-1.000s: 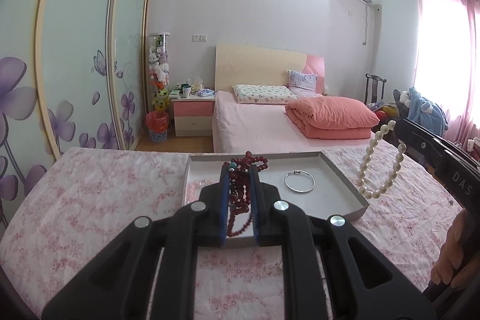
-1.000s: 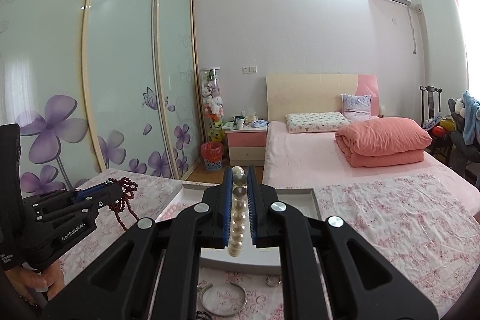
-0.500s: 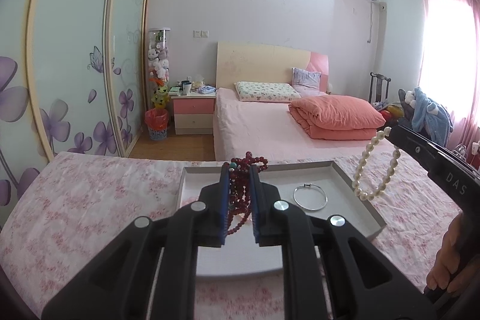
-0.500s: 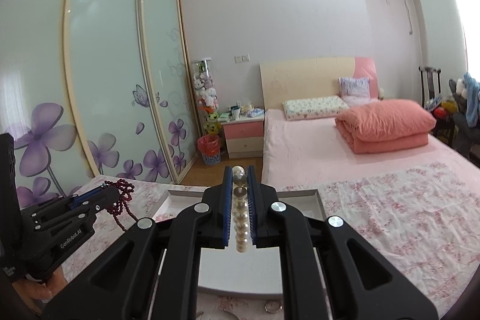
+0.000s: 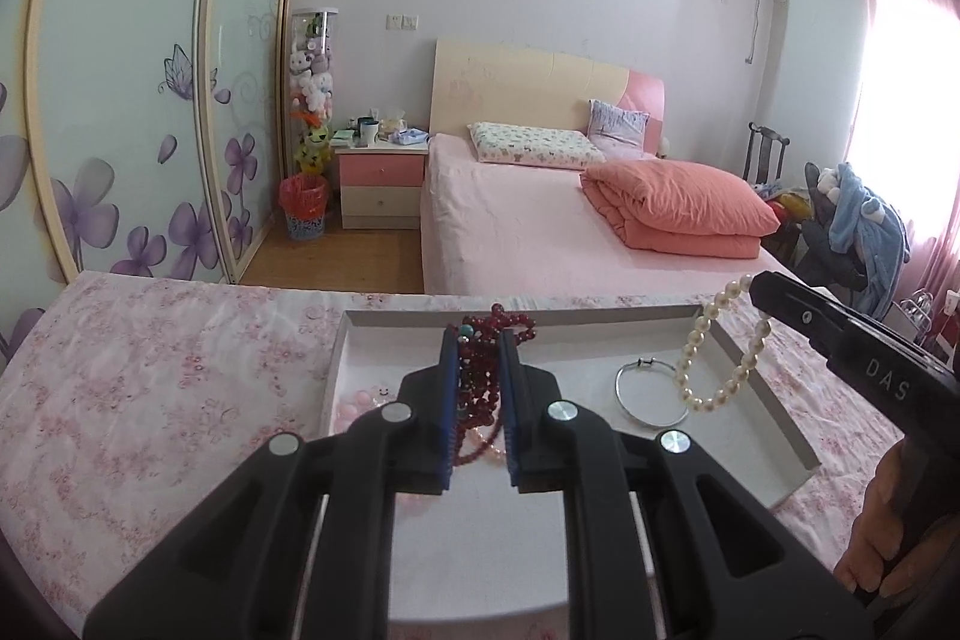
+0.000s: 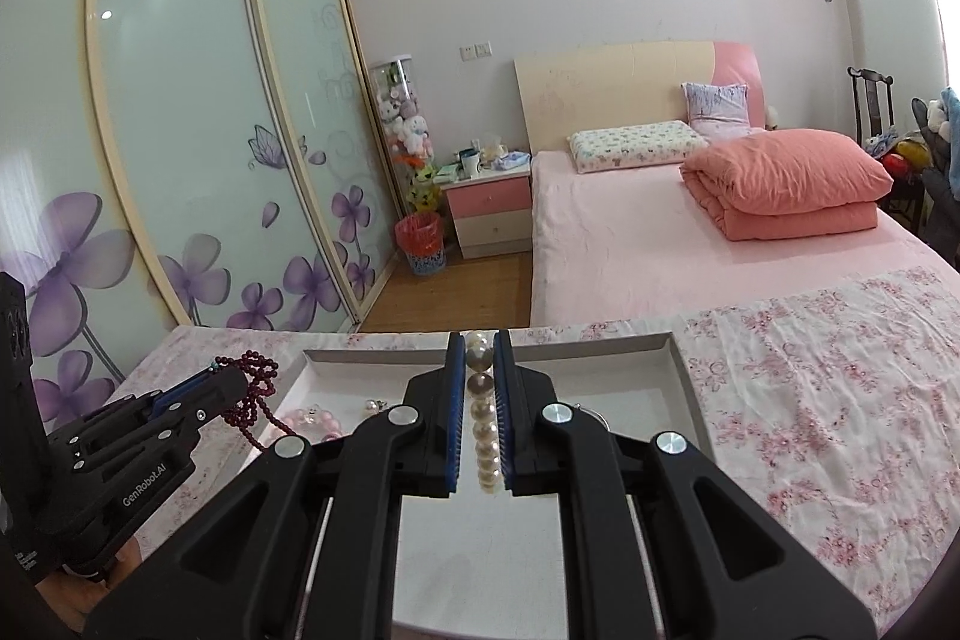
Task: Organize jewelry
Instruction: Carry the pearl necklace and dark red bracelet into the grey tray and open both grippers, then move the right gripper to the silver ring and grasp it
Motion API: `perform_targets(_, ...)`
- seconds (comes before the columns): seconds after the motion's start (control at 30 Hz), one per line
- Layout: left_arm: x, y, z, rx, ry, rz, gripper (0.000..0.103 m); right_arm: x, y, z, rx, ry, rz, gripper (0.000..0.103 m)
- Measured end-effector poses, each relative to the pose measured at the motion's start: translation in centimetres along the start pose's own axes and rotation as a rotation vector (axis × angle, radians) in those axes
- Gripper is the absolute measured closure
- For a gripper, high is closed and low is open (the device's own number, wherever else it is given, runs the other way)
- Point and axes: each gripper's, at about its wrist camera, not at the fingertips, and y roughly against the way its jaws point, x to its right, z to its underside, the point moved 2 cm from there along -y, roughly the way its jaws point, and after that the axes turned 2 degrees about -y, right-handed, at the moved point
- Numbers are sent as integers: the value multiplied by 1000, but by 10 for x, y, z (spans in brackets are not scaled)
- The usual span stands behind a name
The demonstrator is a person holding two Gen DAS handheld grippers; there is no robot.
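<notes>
Left wrist view: the left gripper (image 5: pixel 477 340) is clenched on a dark red bead necklace (image 5: pixel 480 388), whose loops hang over the white tray (image 5: pixel 774 436). Right wrist view: the right gripper (image 6: pixel 479 346) is clamped on a pearl bracelet (image 6: pixel 483 430) above the same tray, where a silver bangle (image 5: pixel 651 394) lies.

We lose the near edge of the tray (image 5: pixel 774 403) behind the left gripper (image 5: pixel 477 340) at bottom centre. The pink beads (image 5: pixel 360 406) are half hidden by its fingers; the small pieces (image 6: pixel 375 405) are too tiny to identify.
</notes>
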Motion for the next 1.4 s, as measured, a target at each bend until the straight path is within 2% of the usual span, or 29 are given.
perform_targets(0.13,-1,-12,-1,-7,1,-2,89,-2,-11,0,-20,10,11,92)
perform_targets(0.2,0,-17,-1,-6,-2,-3,83,-1,-13,2,-30,6,11,90)
perform_targets(0.27,-1,-20,-2,-7,-2,-7,77,1,-13,4,-34,1,17,73)
perform_targets(0.33,-3,-20,-1,-11,3,-10,76,4,-13,5,-29,-1,27,68)
perform_targets(0.63,-25,-8,10,-35,43,-37,76,15,-1,15,-37,-3,43,68)
perform_targets(0.97,-28,21,43,-79,49,-15,72,14,28,39,-83,21,46,68)
perform_targets(1.2,-24,37,64,-109,44,-1,72,21,39,64,-140,25,66,68)
perform_targets(1.4,-22,49,73,-111,38,2,69,30,40,91,-251,31,88,68)
